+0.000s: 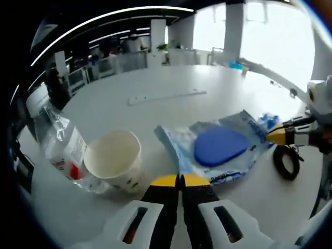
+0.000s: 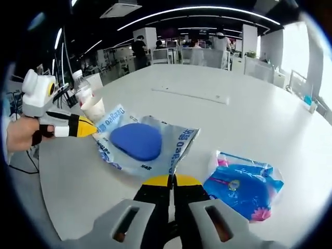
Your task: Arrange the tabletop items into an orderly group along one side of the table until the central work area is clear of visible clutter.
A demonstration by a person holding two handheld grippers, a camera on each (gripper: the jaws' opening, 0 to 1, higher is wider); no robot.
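Note:
A crinkled silver-and-blue packet (image 1: 220, 148) (image 2: 142, 142) with a blue oval on it lies mid-table. My left gripper (image 1: 180, 180) is shut, its yellow tips touching the packet's near edge. It enters the right gripper view from the left (image 2: 85, 128), held by a hand (image 2: 21, 134). My right gripper (image 2: 171, 180) is also shut, with its tips at the packet's opposite corner, and it comes into the left gripper view from the right (image 1: 275, 136). Whether either gripper pinches the foil cannot be made out. A white paper cup (image 1: 114, 161) (image 2: 96, 109) stands beside a lying clear bottle (image 1: 62, 145) (image 2: 82, 88).
A blue tissue pack (image 2: 244, 187) (image 1: 267, 120) lies to the right of my right gripper. A black ring (image 1: 285, 162) rests on the table below the right gripper. A long white strip (image 1: 166, 96) (image 2: 192, 94) lies farther back on the round white table (image 2: 249, 119). Office desks stand beyond.

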